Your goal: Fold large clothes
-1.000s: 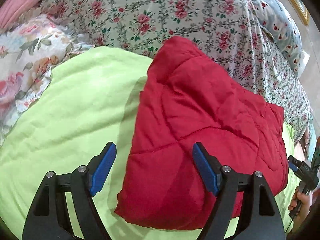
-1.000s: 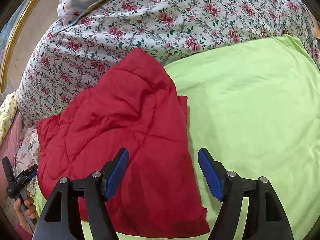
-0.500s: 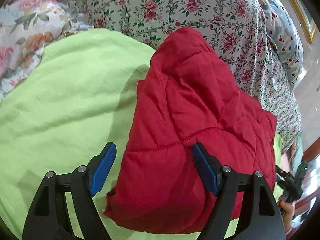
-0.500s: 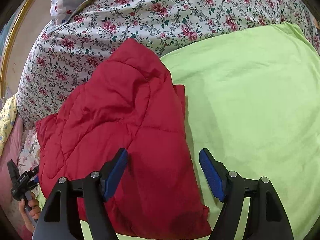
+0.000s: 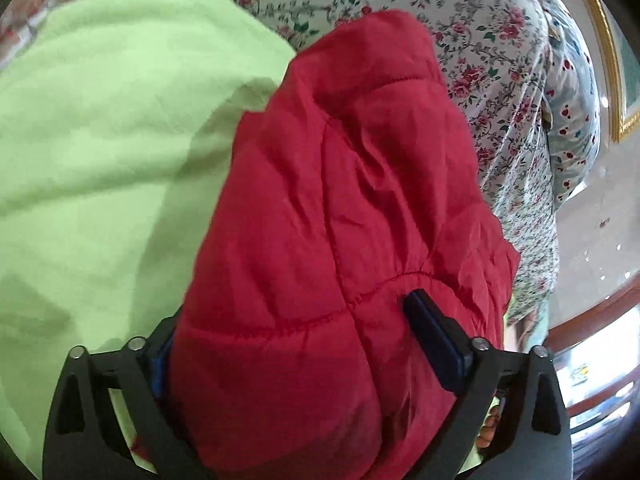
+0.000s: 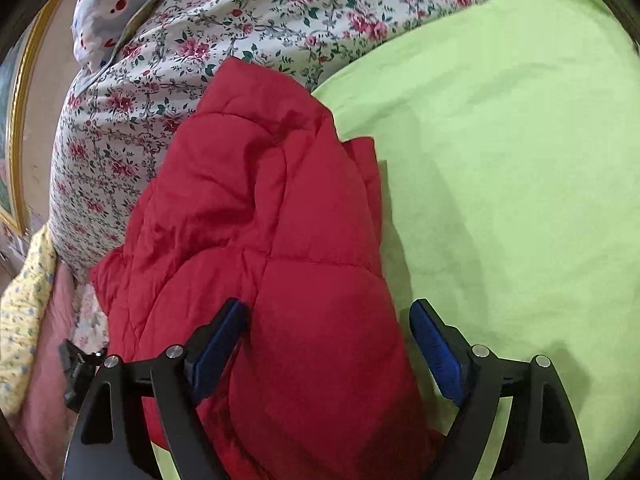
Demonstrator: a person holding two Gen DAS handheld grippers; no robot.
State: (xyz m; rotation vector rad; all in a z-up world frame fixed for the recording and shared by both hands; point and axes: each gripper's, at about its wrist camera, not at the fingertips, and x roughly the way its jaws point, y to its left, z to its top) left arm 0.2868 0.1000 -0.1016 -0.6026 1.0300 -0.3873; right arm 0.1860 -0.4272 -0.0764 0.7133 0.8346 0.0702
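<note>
Here the red quilted jacket point(image 5: 344, 240) lies already folded into a thick bundle on the lime-green sheet point(image 5: 100, 140), its long axis running from the near edge, under both tools, away toward the flowered bedspread point(image 5: 472, 40) at the far side. Each gripper straddles one near corner of that bundle. In the left wrist view the left gripper point(image 5: 304, 344) has its jaws spread about as wide as they go; they have just been opening, and the padded fabric bulges up between them, hiding most of the left pad while the right pad point(image 5: 436, 344) lies against the cloth. I read no squeeze there, only fabric filling the gap. In the right wrist view the right gripper point(image 6: 324, 344) is also wide, its jaws just having opened further; its left pad point(image 6: 218, 340) sits on top of the jacket and its right pad point(image 6: 436, 344) hangs over bare green sheet, just beside the jacket's right edge.

So the coming move turns on this: the bundle's near end lies directly beneath both tools, neither hand clearly nearer, and closing would pinch the two near corners for a fold away toward the far end.
</note>
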